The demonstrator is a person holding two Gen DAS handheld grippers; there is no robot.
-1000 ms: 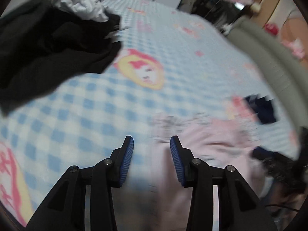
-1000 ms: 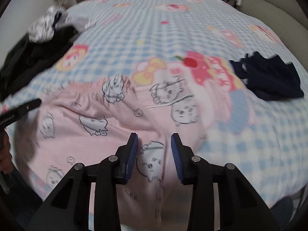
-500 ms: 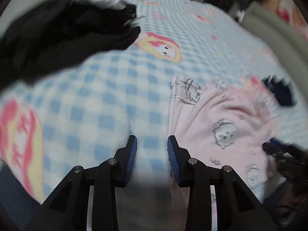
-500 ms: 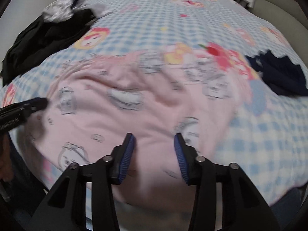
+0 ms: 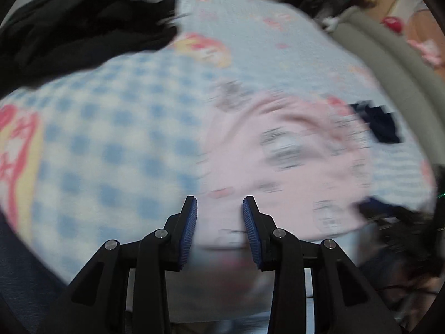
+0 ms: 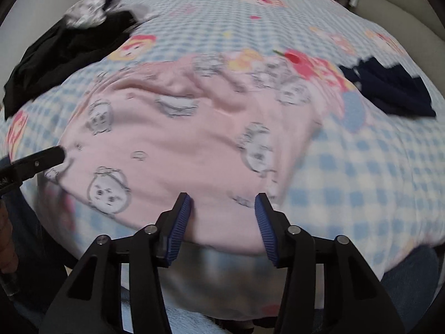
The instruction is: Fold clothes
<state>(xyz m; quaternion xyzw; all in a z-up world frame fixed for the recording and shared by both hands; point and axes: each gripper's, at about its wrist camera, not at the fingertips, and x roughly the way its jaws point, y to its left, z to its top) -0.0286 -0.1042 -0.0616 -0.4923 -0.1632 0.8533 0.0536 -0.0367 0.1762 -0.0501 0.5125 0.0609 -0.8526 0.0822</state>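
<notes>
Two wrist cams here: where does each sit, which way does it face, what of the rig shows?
Left wrist: on the left gripper, angled down at the bed; its blue-padded fingers frame the pink garment's left edge.
Right wrist: on the right gripper, angled down over the garment's near edge; the left gripper's tip shows at far left.
Shared: pink garment, black clothes pile, navy garment, checked blanket.

Black heap (image 6: 64,53) far-left — checked bedspread (image 6: 361,172) open.

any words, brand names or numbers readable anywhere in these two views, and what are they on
No text can be read.
White lettering on the left gripper body at the left edge of the right wrist view: cut off and too blurred to read.
The pink garment and the checked blanket carry only cartoon figures, no words.
</notes>
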